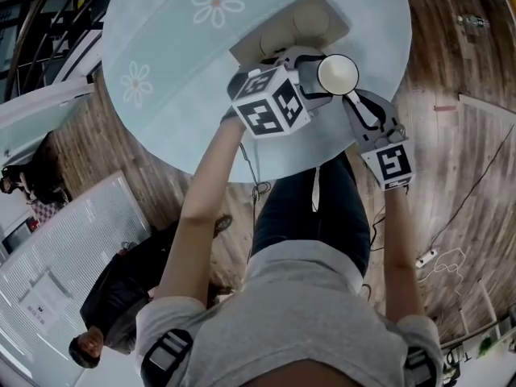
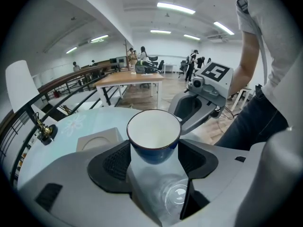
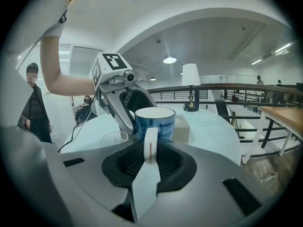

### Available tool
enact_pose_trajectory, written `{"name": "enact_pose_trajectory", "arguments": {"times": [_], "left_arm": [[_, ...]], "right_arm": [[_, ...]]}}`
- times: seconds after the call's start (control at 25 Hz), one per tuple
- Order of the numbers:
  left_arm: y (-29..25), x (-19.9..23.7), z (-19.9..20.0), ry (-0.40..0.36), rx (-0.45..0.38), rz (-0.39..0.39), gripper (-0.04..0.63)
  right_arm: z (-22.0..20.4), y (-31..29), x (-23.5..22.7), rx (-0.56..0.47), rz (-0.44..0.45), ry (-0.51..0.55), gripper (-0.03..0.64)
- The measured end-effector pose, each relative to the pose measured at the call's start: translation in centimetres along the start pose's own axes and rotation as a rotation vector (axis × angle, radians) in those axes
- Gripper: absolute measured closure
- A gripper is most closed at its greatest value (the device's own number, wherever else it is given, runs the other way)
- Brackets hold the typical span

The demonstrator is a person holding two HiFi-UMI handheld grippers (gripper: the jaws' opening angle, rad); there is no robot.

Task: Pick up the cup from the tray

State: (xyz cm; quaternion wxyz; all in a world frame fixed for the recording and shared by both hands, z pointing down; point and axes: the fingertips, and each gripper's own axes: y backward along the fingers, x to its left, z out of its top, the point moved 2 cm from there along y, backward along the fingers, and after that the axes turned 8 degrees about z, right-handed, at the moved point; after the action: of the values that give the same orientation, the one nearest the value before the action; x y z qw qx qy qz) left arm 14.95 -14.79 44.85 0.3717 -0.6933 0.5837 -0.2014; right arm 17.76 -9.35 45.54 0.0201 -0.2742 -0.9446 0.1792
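Observation:
A blue cup with a white inside is off the beige tray, over the near side of the round pale-blue table. My left gripper points steeply down, and the cup sits between its black pads, which touch the cup's sides. My right gripper comes in from the right, shut on the cup's white handle. The right gripper view shows the cup upright, with the left gripper beside it. The cup's base is hidden.
A clear glass stands on the table under the left gripper, left of the cup. The tray lies just behind the cup. A small dark ornament sits at the table's far edge. A person stands beside the table.

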Motion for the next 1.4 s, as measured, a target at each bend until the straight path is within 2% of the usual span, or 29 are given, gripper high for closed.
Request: {"name": "enact_pose_trajectory", "arguments": {"times": [0.16,0.32,0.48,0.6,0.84,1.16,1.28,1.4], "left_arm": [[-0.5,-0.1,-0.6,-0.016,0.039,0.007,0.278],[-1.3,-0.3,-1.2,-0.030,0.079,0.019,0.279],[-2.3,-0.4,-2.0,-0.047,0.148,0.050,0.279],[-2.7,-0.6,-2.4,-0.076,0.181,0.063,0.288],[-2.6,-0.6,-2.7,-0.081,0.183,0.062,0.288],[-1.8,-0.8,-3.3,-0.101,0.185,0.087,0.305],[-1.5,-0.6,-3.5,-0.079,0.173,0.096,0.305],[-0.6,0.0,-3.4,-0.017,0.131,0.110,0.305]], "right_arm": [[-0.6,-0.5,0.0,0.001,-0.006,0.009,0.563],[-1.9,-0.7,0.0,0.010,-0.019,-0.054,0.563],[-3.2,-1.1,-0.3,0.036,-0.021,-0.070,0.563],[-3.9,-1.3,-0.4,0.047,-0.016,-0.041,0.563],[-4.1,-1.5,-0.1,0.058,-0.028,-0.065,0.561],[-4.5,-1.6,0.3,0.068,-0.023,-0.009,0.561],[-4.9,-1.6,0.3,0.077,-0.036,-0.019,0.561],[-4.9,-1.7,0.1,0.079,-0.050,-0.043,0.561]]}}
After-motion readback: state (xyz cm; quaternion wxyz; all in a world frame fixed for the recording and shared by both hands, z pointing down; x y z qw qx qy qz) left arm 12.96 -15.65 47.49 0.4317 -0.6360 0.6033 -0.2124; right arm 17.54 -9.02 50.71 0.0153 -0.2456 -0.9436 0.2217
